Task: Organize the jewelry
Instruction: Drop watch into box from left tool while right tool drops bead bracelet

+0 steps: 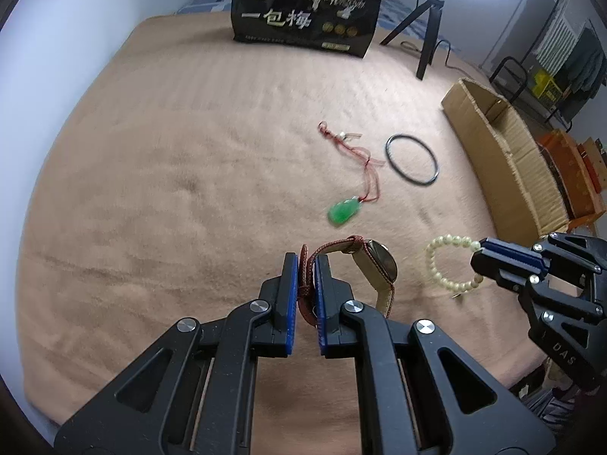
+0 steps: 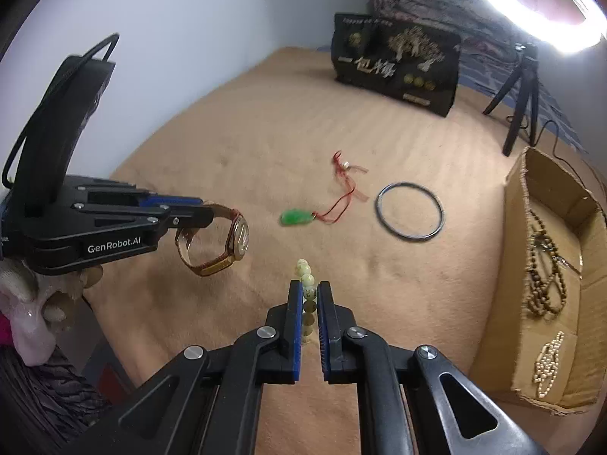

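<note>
My left gripper [image 1: 306, 261] is shut on the brown strap of a wristwatch [image 1: 379, 265] and holds it above the tan blanket; the watch also shows in the right wrist view [image 2: 235, 239]. My right gripper [image 2: 309, 288] is shut on a pale bead bracelet [image 2: 308, 284], which also shows in the left wrist view [image 1: 447, 261], lifted off the blanket. A green pendant on a red cord [image 1: 343, 210] [image 2: 296, 217] and a thin black bangle [image 1: 411, 159] [image 2: 409, 212] lie on the blanket ahead.
An open cardboard box [image 2: 516, 265] [image 1: 497, 151] stands at the right, holding a dark bead necklace [image 2: 542, 273] and a pearl piece [image 2: 548, 360]. A black printed bag [image 1: 303, 11] and a ring-light tripod [image 1: 428, 30] stand at the back. A wall lies left.
</note>
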The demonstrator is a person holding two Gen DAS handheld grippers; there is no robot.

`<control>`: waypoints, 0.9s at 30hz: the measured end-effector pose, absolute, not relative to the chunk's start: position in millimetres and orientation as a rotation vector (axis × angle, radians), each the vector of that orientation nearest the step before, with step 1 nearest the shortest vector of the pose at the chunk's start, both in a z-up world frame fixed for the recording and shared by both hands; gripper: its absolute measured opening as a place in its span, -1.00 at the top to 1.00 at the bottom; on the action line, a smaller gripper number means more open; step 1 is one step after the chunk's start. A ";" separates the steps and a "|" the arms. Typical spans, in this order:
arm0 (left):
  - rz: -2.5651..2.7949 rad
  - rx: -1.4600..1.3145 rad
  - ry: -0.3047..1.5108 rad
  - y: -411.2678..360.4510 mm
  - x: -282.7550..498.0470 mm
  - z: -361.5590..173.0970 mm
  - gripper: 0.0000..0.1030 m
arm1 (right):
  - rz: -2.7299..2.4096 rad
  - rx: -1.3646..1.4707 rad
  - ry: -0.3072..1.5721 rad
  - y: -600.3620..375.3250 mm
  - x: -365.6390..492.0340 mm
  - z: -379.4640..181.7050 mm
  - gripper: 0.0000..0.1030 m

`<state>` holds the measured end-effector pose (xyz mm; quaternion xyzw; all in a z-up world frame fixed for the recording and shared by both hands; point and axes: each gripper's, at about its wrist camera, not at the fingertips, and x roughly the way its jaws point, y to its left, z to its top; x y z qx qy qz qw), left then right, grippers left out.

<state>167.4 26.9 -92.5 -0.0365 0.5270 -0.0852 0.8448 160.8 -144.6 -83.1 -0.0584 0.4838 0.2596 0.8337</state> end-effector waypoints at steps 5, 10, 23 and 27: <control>-0.199 -0.098 1.077 19.4 169.7 -77.1 0.87 | 0.521 -0.084 0.966 -162.8 162.1 -62.5 0.91; -0.223 -0.123 1.041 9.8 173.9 -60.6 0.87 | 0.482 -0.044 0.918 -183.1 166.3 -46.7 0.91; -0.324 -0.174 0.986 -39.7 187.9 -31.2 0.87 | 0.339 0.031 0.833 -255.6 179.3 -21.3 0.91; -0.361 -0.180 0.979 -63.0 194.1 -26.5 0.87 | 0.291 0.052 0.817 -277.1 184.5 -17.3 0.91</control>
